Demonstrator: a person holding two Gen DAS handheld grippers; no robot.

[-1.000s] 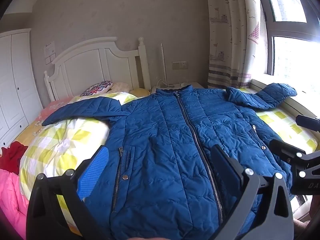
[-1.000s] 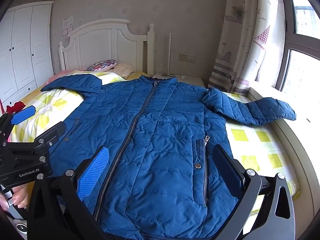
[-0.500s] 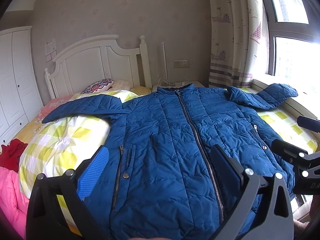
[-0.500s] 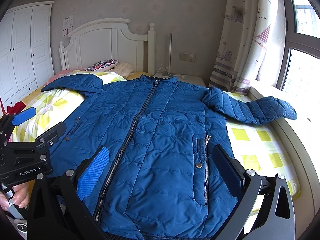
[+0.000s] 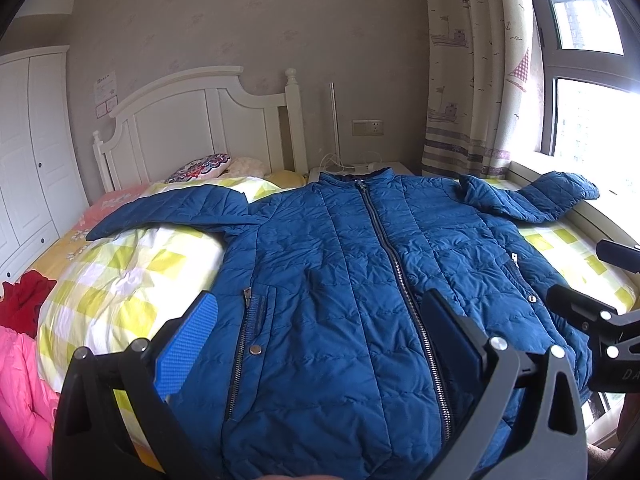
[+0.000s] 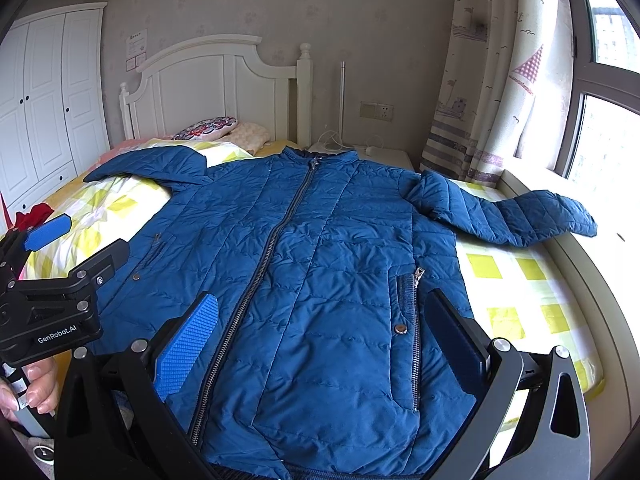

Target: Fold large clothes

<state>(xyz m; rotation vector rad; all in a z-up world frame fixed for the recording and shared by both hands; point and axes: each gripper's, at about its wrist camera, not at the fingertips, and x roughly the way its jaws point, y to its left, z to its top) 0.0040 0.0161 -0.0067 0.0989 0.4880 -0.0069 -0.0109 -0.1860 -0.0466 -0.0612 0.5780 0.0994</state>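
A blue quilted jacket (image 5: 360, 280) (image 6: 320, 272) lies face up and zipped on the bed, collar toward the headboard, both sleeves spread outward. The right sleeve (image 6: 520, 216) reaches the window sill; the left sleeve (image 5: 172, 212) rests on the quilt. My left gripper (image 5: 320, 332) hovers open over the hem, left of the zip. Over the hem on the jacket's right side, my right gripper (image 6: 320, 332) is also open. Neither holds anything. Each gripper shows at the edge of the other's view: the left gripper (image 6: 76, 248) and the right gripper (image 5: 592, 280).
A yellow-checked quilt (image 5: 120, 280) covers the bed below a white headboard (image 5: 200, 128). Pillows (image 5: 200, 164) lie at the head. Red and pink clothes (image 5: 24, 340) pile at the left edge. A white wardrobe (image 6: 48, 92) stands left, with the window sill (image 6: 580, 248) and curtain on the right.
Both grippers have stayed open and nearly still above the hem. The jacket has not moved.
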